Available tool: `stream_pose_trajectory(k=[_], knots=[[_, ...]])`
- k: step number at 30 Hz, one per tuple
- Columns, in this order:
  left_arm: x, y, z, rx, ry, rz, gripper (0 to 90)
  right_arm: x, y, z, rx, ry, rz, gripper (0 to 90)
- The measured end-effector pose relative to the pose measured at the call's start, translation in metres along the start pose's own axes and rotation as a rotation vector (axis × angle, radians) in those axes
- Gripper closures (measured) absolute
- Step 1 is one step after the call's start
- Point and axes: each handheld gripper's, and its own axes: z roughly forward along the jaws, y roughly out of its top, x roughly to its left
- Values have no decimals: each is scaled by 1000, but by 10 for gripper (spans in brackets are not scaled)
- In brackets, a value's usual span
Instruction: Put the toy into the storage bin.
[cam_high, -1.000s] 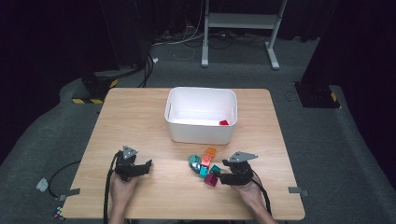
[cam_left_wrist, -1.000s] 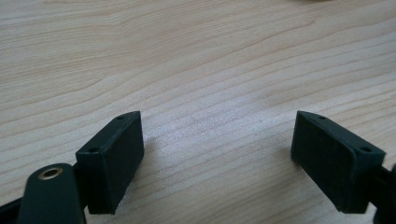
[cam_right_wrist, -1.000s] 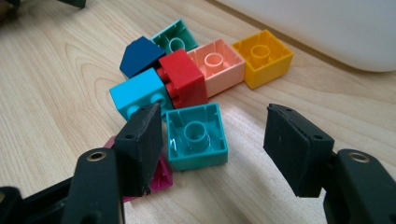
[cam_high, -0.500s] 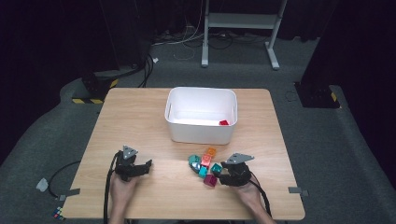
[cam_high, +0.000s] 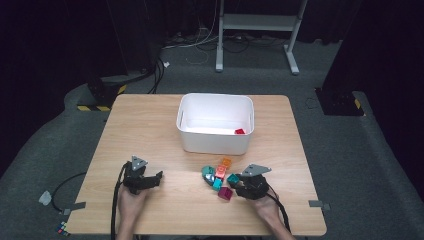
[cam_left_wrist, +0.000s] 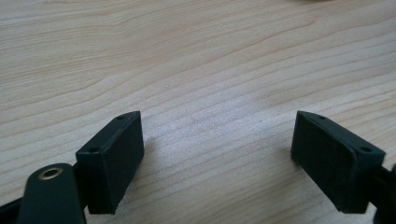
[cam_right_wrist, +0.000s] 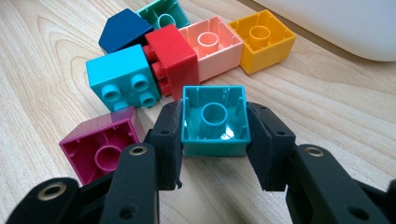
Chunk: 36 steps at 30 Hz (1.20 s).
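Right gripper (cam_right_wrist: 214, 135) jaws closing, clamp teal block (cam_right_wrist: 214, 120); studs hidden.

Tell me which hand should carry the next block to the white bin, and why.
Right. The right gripper already has its jaws, just closing, pressed on the teal block beside the pile, near the white bin. The left gripper stands open over bare wooden table.
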Motion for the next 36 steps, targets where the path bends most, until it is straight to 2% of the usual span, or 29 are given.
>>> stream_pose_trajectory(k=[11,19,27,30,36], knots=[[0,0,0,0,0,0,173,-3,2,-5,-22,5,4,587],[0,0,0,0,0,0,173,-10,4,-12,-45,47,51,587],[0,0,0,0,0,0,173,-14,10,-20,-75,45,51,585],[0,0,0,0,0,0,173,-17,10,-24,-89,54,66,585],[0,0,0,0,-1,-1,173,-22,15,-31,-95,46,74,585]])
